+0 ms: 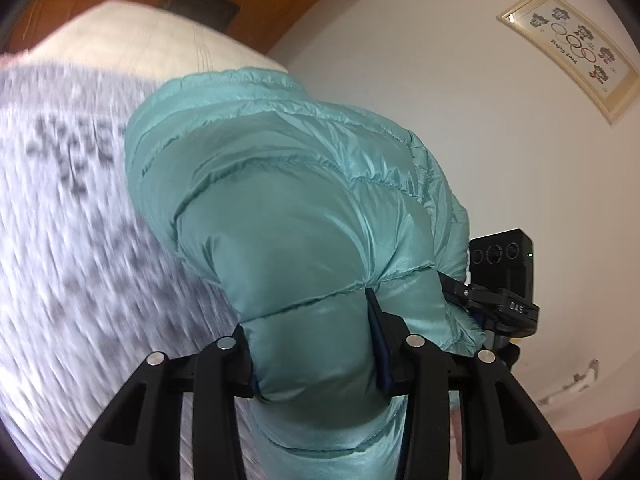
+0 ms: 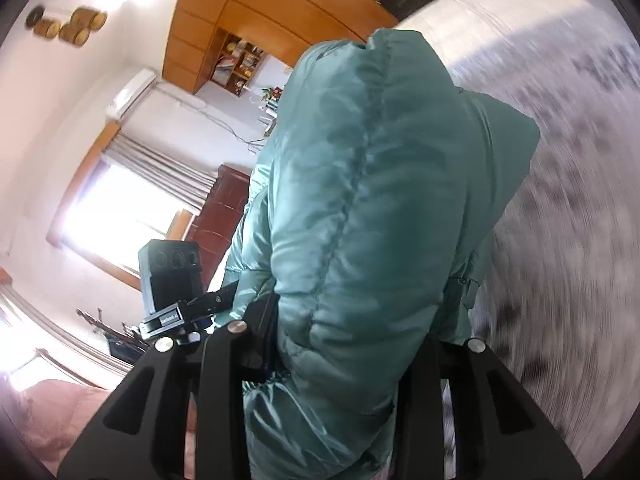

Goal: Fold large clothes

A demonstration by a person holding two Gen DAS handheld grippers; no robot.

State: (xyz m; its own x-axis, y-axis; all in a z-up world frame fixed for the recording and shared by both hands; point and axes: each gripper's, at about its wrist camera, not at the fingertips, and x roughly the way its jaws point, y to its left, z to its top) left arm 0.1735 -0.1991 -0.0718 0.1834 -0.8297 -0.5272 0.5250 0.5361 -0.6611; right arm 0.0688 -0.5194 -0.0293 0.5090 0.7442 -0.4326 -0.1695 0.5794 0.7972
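**Bright room, smeared bedding, bowed edges**

Daylight pours from the window (image 2: 116,216) on my right-hand view and blows out to white glare. The teal jacket (image 1: 288,208) stays sharp and shows a soft sheen, while the patterned bedspread (image 1: 60,200) streaks with motion blur. Both fisheye views curve straight lines, with dark vignetting in the corners.

We see a white wall (image 1: 400,100) with a framed picture (image 1: 568,54) hanging on it — five small figures and interlocked rings on pale paper. Orange-brown wooden cabinets (image 2: 248,12) run along the top of the room, with open shelves (image 2: 236,64) full of small items (too small for us to name). An air conditioner (image 2: 130,94) sits above a bright window (image 2: 120,216) with pale curtains (image 2: 160,168) — daylight washes it out. A bed cover (image 1: 72,220), grey-patterned and blurred, fills the lower side.
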